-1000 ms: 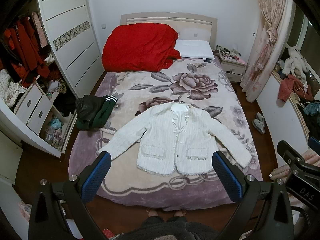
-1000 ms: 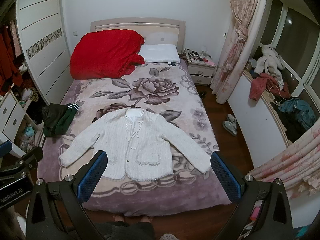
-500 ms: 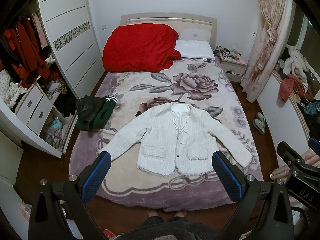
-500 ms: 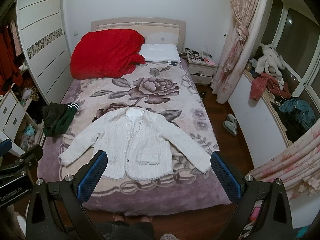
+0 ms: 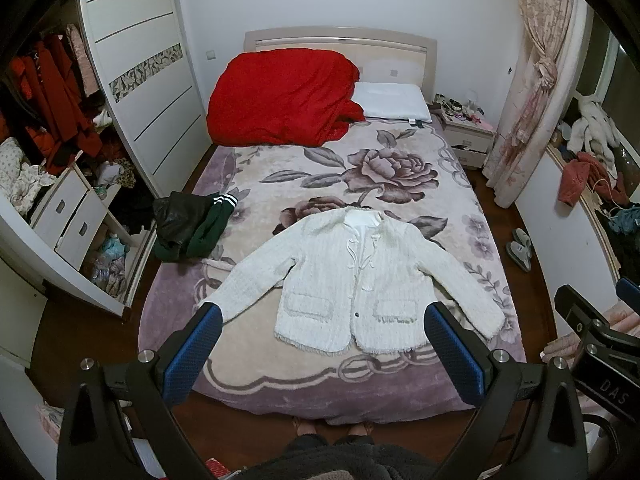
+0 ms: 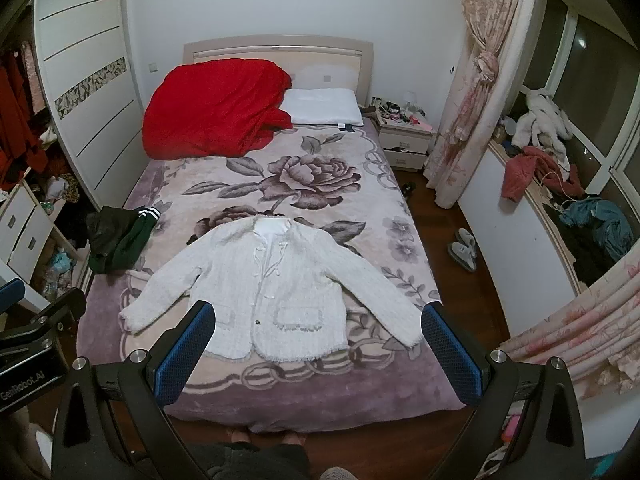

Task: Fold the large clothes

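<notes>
Bed (image 5: 404, 394) fills the middle of both views, covered by a mauve and cream blanket (image 5: 304, 184) printed with large roses. At its head lie a heaped red quilt (image 5: 280, 96) on the left and a white pillow (image 5: 390, 102) just beside it on the right. A white sliding-door wardrobe (image 5: 140, 80) stands along the left side, its far-left section open on hanging red clothes, with white drawers (image 5: 66, 216) pulled out below. A pink floral curtain (image 6: 476, 92), tied at the middle, hangs right of the bed, and a window ledge beyond it carries piled clothes. A small bedside table (image 6: 404, 136) sits between the pillow end and the curtain.

The white tweed jacket (image 5: 356, 284) lies flat and face up on the lower half of the blanket, collar towards the headboard, both sleeves spread out and down, its fringed hem near the foot of the bed. A bundle of dark green and black clothes (image 5: 188, 230) rests at the left edge of the bed, apart from the jacket's sleeve. A pair of grey slippers (image 6: 464, 250) sits on the wooden floor to the right.

The left gripper (image 5: 320, 344) and the right gripper (image 6: 318, 342) both hover above the foot of the bed, jaws spread wide with nothing between the blue pads. The person's feet show at the bed's foot.
</notes>
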A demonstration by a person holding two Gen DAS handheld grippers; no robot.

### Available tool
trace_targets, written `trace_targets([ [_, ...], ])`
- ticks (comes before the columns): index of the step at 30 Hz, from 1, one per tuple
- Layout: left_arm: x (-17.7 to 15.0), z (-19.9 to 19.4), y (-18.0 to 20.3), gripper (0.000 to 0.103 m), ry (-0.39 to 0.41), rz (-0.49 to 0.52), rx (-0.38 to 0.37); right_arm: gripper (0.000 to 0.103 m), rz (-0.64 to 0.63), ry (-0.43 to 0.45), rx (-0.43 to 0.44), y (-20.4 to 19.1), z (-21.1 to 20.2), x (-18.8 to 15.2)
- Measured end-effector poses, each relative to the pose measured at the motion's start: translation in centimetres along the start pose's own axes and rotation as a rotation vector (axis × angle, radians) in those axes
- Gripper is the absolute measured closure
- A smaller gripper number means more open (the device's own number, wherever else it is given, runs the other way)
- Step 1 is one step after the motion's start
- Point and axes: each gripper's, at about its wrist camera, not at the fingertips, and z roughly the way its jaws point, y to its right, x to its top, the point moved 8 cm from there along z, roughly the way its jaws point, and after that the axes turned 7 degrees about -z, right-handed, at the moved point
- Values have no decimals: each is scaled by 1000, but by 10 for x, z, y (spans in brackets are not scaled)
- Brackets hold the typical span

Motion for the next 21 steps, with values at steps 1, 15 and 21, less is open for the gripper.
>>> trace_targets([
  [1,1,0,0,0,1,0,0,0,0,0,0,0,0,0],
  [15,-2,1,0,0,9,-3,6,0,14,-8,10,-5,5,3],
  [21,26,51,-15,0,119,-10,98,0,171,-86,125,-3,79,-14],
])
